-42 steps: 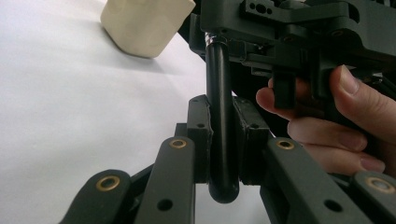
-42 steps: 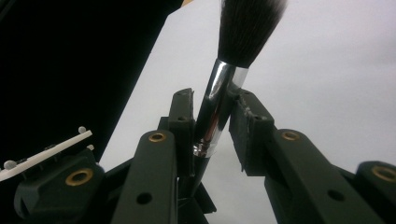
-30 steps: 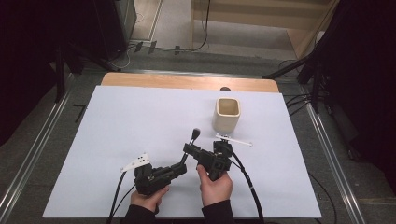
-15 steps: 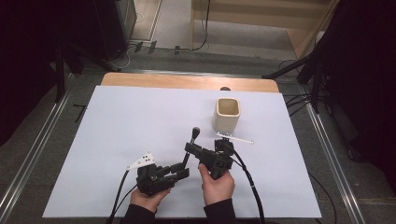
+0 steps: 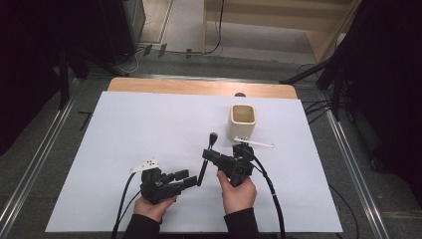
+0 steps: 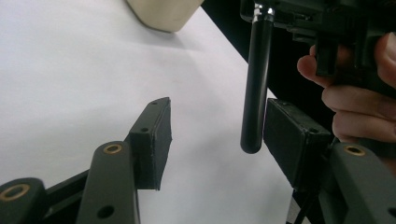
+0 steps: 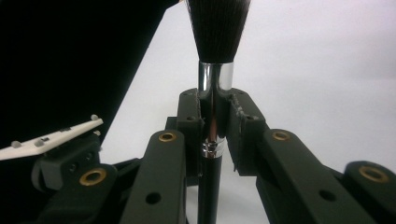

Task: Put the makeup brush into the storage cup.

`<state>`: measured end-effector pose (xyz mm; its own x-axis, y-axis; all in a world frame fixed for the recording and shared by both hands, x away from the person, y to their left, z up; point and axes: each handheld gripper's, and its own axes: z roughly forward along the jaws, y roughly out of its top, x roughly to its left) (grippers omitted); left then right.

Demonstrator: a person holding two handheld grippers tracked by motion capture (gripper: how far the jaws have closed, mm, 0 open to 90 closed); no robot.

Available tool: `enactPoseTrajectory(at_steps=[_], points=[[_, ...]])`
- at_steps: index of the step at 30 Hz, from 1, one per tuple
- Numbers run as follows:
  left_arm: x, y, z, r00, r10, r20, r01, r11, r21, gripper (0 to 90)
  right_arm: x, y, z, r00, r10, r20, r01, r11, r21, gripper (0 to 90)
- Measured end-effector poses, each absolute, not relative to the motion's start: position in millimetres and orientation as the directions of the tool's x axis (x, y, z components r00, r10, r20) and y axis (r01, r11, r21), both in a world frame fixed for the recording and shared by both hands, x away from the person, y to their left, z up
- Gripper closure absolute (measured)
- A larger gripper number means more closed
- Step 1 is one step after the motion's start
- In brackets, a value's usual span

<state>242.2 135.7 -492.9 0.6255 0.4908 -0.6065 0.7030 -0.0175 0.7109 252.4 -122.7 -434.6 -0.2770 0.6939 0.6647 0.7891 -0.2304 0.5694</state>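
Note:
A makeup brush (image 5: 206, 159) with a black handle, silver ferrule and dark bristles is held off the white table. My right gripper (image 5: 207, 156) is shut on it at the ferrule (image 7: 215, 105), bristles (image 7: 218, 28) pointing away. My left gripper (image 5: 182, 178) is open just left of it. In the left gripper view the brush handle (image 6: 256, 84) hangs between the open jaws (image 6: 217, 108), close to the right pad (image 6: 289, 133) and well apart from the left pad (image 6: 153, 137).
A cream square cup (image 5: 243, 121) stands upright on the white table cover (image 5: 149, 119) behind the right gripper, and its base (image 6: 163, 11) shows in the left gripper view. Beyond the table's far wooden edge (image 5: 199, 87) are dark stands and cables.
My left gripper has crept slightly forward and right, so the brush's handle end now sits between its open jaws. The right gripper keeps hold of the brush, almost unmoved.

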Motion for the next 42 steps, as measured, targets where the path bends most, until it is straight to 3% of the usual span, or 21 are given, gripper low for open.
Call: enactPoseTrajectory(at_steps=[42], points=[[270.3, 168.7, -466.6, 0.700, 0.521, -0.488, 0.687, -0.309, 0.657, 31.2, 263.8, -152.9, -429.6, -0.389, 0.751, 0.533, 0.777, -0.043, 0.627, 77.6]])
